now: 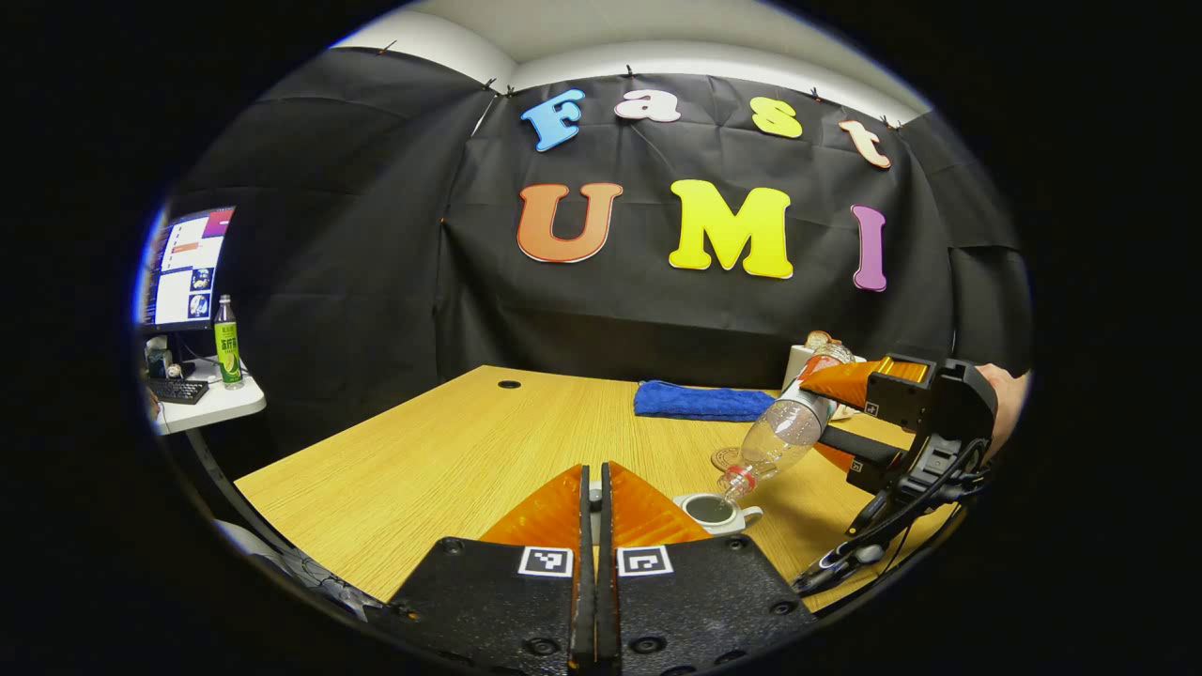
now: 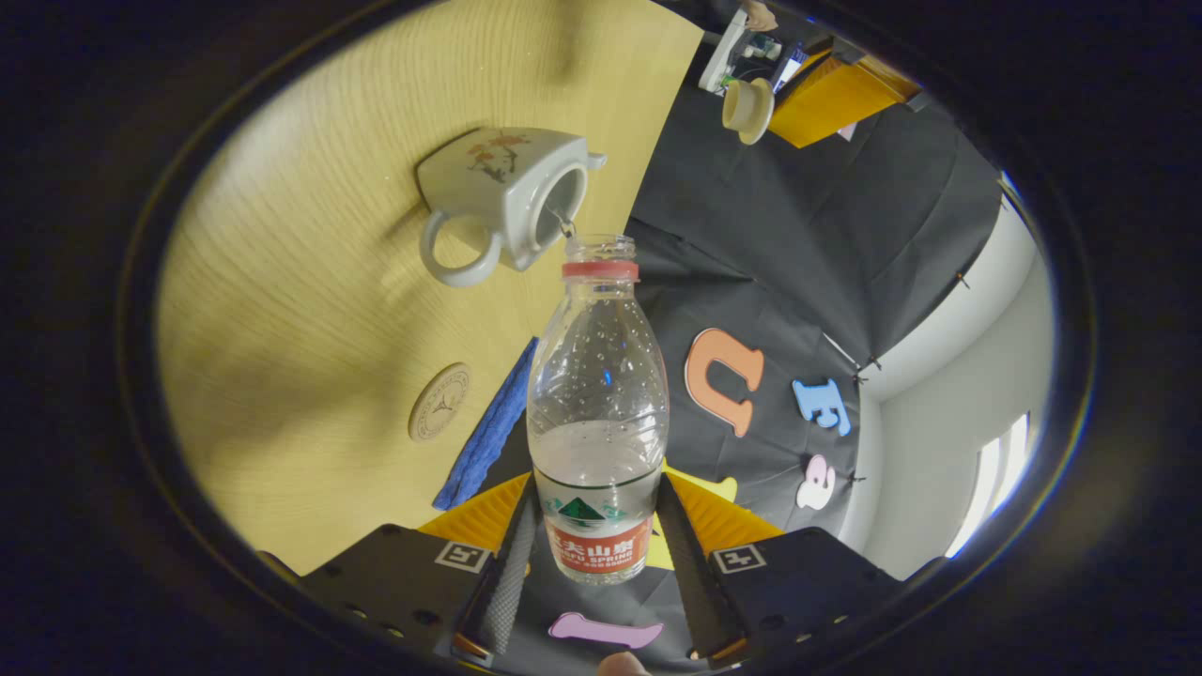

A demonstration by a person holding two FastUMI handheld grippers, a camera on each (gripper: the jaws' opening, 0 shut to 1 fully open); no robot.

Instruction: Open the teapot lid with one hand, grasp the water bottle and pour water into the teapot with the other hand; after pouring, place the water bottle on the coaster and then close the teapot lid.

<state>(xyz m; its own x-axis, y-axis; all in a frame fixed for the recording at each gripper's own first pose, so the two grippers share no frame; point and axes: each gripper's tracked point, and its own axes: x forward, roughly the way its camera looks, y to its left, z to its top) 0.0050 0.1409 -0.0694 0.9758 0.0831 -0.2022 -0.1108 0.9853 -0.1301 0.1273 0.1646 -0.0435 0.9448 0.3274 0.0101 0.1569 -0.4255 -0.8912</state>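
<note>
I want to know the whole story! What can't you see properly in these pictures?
- Teapot lid: in the left gripper view the left tongs are closed, but their own fingers hide whatever is between them.
- Water level in the teapot: too small there; in the right gripper view its opening is dark.
- Coaster design: too small.
- Bottle base: hidden between the right tongs.

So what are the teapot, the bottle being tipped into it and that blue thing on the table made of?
The teapot looks like glazed ceramic: white, glossy, with a painted flower sprig. The water bottle is clear thin plastic; droplets and the water inside show through it. The blue cloth seems a soft, fuzzy towel fabric, folded flat. The table has a wood-grain surface, possibly laminate.
</note>
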